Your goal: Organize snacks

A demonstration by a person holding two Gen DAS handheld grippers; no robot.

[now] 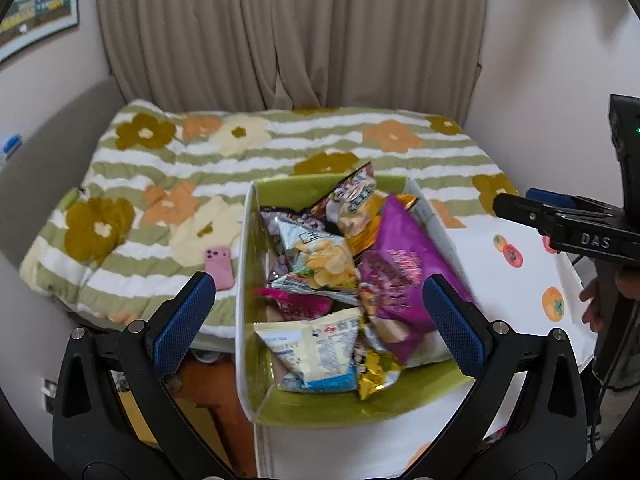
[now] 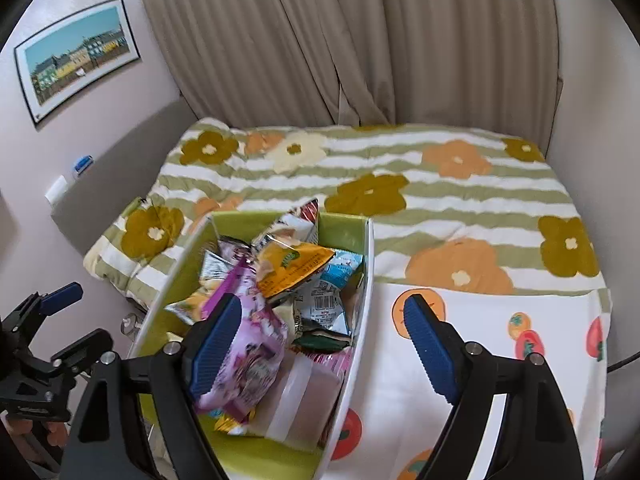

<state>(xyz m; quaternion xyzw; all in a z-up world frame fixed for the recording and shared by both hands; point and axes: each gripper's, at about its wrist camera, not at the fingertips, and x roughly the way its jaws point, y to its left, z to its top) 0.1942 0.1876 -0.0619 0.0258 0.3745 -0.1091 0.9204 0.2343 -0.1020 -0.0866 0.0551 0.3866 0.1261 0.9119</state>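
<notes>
A white box with a green lining point(image 1: 245, 280) point(image 2: 362, 320) sits on a white cloth with fruit prints and holds several snack bags. Among them are a purple bag point(image 1: 400, 264) point(image 2: 252, 344), a chip bag point(image 1: 320, 260), an orange bag point(image 2: 292, 272) and a pale blue-and-cream bag point(image 1: 316, 352). My left gripper point(image 1: 320, 320) is open and empty, hovering above the box's near end. My right gripper point(image 2: 324, 344) is open and empty, its fingers either side of the box's right wall. It also shows at the right edge of the left wrist view point(image 1: 532, 204).
A quilt with green stripes and flowers point(image 1: 240, 152) point(image 2: 440, 200) covers the bed behind the box. A pink phone point(image 1: 218, 266) lies on the quilt left of the box. Beige curtains point(image 1: 288, 32) hang behind. A framed picture point(image 2: 76, 60) hangs on the left wall.
</notes>
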